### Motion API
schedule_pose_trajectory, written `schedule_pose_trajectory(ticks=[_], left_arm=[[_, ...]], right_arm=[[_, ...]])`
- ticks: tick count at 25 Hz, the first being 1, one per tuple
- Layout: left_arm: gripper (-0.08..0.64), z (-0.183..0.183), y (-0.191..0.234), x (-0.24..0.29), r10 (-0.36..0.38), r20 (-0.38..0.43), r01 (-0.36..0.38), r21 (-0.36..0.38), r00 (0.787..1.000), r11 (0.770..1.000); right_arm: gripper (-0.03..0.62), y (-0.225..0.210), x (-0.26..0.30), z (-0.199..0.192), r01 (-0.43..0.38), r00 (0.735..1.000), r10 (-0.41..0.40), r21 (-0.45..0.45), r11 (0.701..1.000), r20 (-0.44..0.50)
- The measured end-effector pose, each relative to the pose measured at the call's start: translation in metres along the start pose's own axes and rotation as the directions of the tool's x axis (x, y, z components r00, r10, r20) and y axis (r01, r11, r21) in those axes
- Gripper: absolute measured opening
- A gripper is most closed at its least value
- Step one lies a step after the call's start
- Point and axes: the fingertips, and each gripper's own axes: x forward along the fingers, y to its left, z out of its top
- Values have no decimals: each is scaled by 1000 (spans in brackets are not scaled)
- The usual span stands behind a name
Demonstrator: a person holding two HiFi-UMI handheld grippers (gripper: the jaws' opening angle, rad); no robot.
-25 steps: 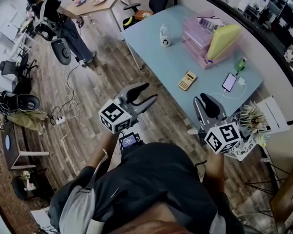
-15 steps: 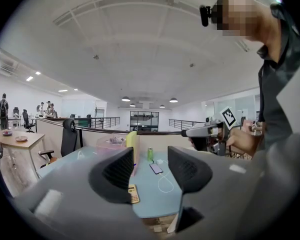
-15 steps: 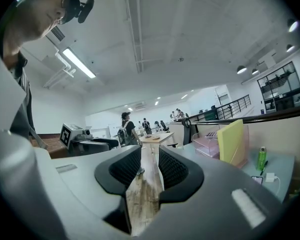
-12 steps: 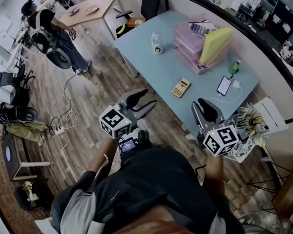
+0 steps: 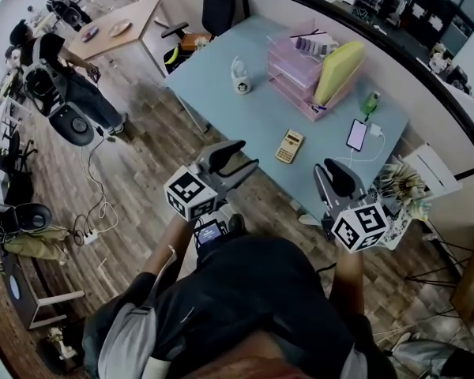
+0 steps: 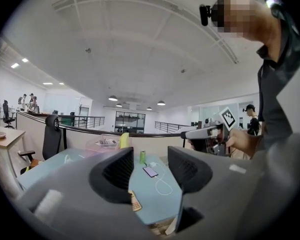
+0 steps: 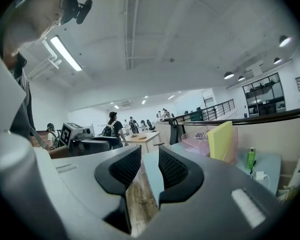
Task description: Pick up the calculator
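Observation:
The yellow calculator point(image 5: 289, 146) lies flat near the front edge of the light blue table point(image 5: 237, 117). In the left gripper view only a strip of the calculator point(image 6: 135, 202) shows, below and partly behind the left jaw. My left gripper point(image 5: 238, 161) hangs open over the wooden floor, short of the table edge and left of the calculator, with nothing between its jaws. My right gripper point(image 5: 330, 170) is at the table's near corner, right of the calculator, its jaws a little apart and empty. Both grippers point roughly level. Neither touches the calculator.
On the table stand a white bottle point(image 5: 239, 77), pink stacked trays point(image 5: 294, 71) with a yellow folder point(image 5: 336, 68), a green bottle point(image 5: 370, 103) and a phone point(image 5: 355, 135) on a white cable. A person point(image 5: 59, 73) stands far left by a wooden table point(image 5: 122, 26).
The table and calculator have slid left and lower in the head view, closer to both grippers. Both grippers keep the same jaw opening and hold nothing.

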Motion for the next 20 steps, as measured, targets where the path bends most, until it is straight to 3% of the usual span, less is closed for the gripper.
schedule_pose_trajectory(ticks=[10,20], left_arm=[[232,-10,68,-14,-108,7,108,-25,994,994],[232,-13,109,-16,-225,23,226,-33,974,974]], right_arm=[[107,27,58,-1,106,994,-106,-5,994,2],[107,45,88,-4,221,975,-221,-12,975,-10]])
